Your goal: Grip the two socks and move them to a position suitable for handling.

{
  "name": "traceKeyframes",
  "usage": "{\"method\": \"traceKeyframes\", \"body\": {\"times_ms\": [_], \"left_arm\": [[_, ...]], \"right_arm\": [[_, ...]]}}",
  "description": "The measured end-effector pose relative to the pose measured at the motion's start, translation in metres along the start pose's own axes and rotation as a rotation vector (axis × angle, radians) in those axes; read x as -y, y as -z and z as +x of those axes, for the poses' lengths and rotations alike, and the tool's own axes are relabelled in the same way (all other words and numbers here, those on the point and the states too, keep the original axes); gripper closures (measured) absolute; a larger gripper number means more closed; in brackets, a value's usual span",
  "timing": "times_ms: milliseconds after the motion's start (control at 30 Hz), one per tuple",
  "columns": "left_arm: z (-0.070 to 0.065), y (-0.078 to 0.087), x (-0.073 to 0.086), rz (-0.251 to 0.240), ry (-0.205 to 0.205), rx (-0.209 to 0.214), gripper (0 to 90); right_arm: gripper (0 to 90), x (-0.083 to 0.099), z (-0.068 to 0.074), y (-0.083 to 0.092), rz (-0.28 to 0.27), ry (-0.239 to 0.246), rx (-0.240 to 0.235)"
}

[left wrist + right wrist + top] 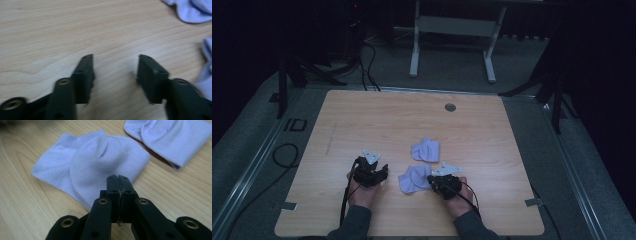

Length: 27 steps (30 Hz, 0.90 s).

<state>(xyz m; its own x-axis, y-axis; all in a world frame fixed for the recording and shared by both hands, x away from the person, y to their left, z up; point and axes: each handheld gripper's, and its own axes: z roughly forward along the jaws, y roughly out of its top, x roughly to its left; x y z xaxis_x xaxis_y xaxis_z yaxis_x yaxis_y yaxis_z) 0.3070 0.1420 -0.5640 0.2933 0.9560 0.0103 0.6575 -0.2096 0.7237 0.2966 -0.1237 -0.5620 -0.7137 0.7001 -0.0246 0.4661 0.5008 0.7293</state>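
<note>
Two light purple folded socks lie on the wooden table [362,115]. The near sock [412,179] [95,162] sits just in front of my right gripper [431,180] [117,178]. That gripper is shut, its tips over the sock's near edge; I cannot tell if any fabric is pinched. The far sock [426,150] [172,137] lies flat a little beyond. My left gripper [383,173] [115,67] stands open over bare wood to the left of the socks, with nothing between its jaws. Its view shows the far sock [192,10] at the upper right and the near sock [206,75] at the right edge.
A round grommet [450,107] is set near the table's far edge. Beyond the table stand a white frame's legs [414,55] on grey floor, with dark stands and cables at both sides. The table's left and far parts are bare wood.
</note>
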Motion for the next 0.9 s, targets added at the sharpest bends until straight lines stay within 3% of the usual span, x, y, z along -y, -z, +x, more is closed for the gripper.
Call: {"method": "traceKeyframes", "body": {"times_ms": [133,233,300,333,400,567,667,733,900], "left_arm": [[-0.004,0.001,0.001,-0.001,-0.021,0.025,59.4],[-0.01,0.004,0.003,-0.004,-0.038,0.097,70.2],[-0.01,0.004,0.003,-0.004,-0.038,0.097,73.8],[-0.019,0.009,0.003,-0.026,-0.06,0.186,84.6],[-0.027,0.013,0.002,-0.033,-0.093,0.221,89.4],[-0.04,0.018,0.001,-0.02,-0.162,0.287,90.0],[-0.044,0.016,0.003,-0.004,-0.174,0.301,90.0],[-0.046,0.012,0.005,0.033,-0.184,0.278,90.0],[-0.045,0.011,0.006,0.029,-0.166,0.284,90.0]], "right_arm": [[88.6,0.0,0.002,-0.001,-0.004,0.002,0.009],[88.6,0.0,0.003,-0.001,-0.007,-0.008,0.01],[88.6,0.0,0.003,-0.001,-0.008,-0.008,0.01],[88.6,0.001,0.002,-0.001,-0.008,-0.007,0.009],[88.6,0.001,0.003,-0.001,-0.008,-0.007,0.012],[88.6,0.001,0.003,-0.001,-0.008,-0.015,0.017],[88.6,0.0,0.003,-0.001,-0.006,-0.015,0.017],[88.5,0.0,0.003,-0.001,-0.003,-0.008,0.019],[87.8,-0.004,0.001,-0.001,0.021,-0.011,0.008]]}}
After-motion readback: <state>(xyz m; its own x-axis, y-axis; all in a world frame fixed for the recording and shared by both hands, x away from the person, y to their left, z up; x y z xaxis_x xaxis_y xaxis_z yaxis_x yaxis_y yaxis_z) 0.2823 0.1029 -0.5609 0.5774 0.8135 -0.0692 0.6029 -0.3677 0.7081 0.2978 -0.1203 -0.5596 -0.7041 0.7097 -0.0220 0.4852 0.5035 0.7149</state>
